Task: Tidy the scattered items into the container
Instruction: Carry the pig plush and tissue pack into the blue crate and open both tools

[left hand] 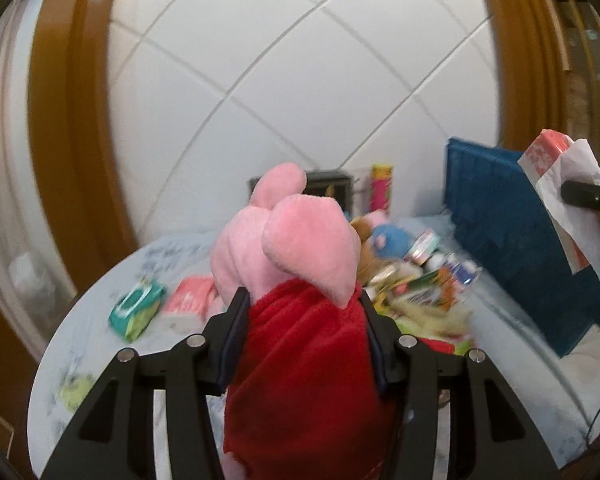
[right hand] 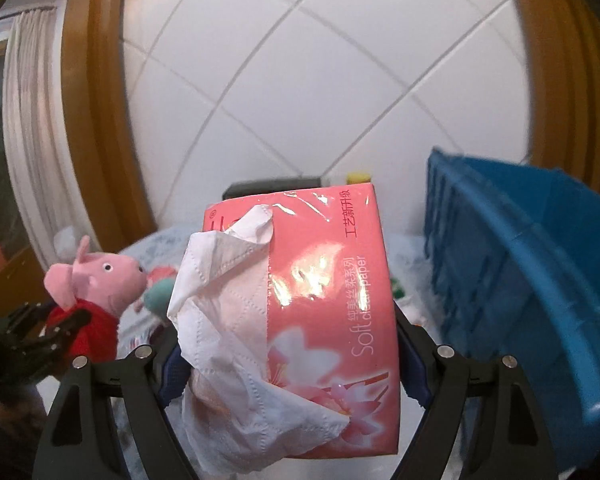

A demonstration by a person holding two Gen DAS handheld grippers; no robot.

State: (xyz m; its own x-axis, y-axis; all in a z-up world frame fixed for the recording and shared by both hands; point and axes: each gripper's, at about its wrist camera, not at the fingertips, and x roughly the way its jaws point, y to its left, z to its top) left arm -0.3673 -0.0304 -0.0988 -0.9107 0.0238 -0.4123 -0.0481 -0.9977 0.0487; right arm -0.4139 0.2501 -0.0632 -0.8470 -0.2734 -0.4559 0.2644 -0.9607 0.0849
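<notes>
We keep the left gripper (left hand: 300, 336) clamped on the pink plush pig in its red dress (left hand: 296, 280), the right gripper (right hand: 288, 364) clamped on the pink plastic-wrapped tissue pack (right hand: 324, 280), and clear the blue plastic crate's (right hand: 540, 264) rim before releasing.

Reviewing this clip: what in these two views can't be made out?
- Blue container interior: both views show mostly its outer wall, so its contents are hidden.
- Mixed pile on the table: left wrist view, motion blur; separate items are unreadable.
- Table behind the tissue pack: right wrist view, the pack fills the centre.
- Pig plush face: left wrist view, turned away.
</notes>
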